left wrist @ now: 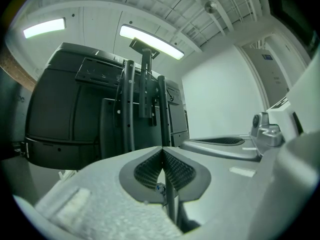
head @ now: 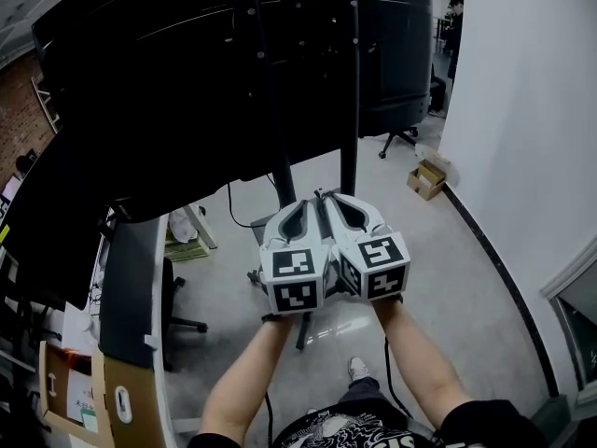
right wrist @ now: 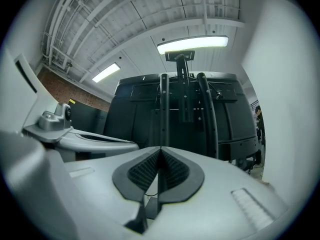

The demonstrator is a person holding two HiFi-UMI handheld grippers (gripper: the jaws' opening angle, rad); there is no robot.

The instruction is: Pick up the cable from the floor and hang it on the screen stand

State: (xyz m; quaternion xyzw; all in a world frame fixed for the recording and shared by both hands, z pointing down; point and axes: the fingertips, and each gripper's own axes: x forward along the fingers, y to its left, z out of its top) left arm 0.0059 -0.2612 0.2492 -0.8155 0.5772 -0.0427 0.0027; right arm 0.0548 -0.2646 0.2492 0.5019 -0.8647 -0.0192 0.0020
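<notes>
Side by side at lower centre, left gripper (head: 314, 199) and right gripper (head: 329, 197) are seen with jaws pressed together, empty. A thin black cable (head: 229, 205) is seen left of centre, beside the foot of the screen stand (head: 350, 110); it is judged light and limp, best pinched mid-run.

Left gripper (left wrist: 162, 148) jaws together, screen stand (left wrist: 130, 114) ahead

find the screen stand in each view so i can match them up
Head view: upper centre, the screen stand shows as two dark poles dropping to the floor.
Left gripper view: centre-left, the poles rise above the jaw tips.
Right gripper view: centre, the poles stand straight ahead.
Shared landmark: the black screen back behind the poles.
</notes>
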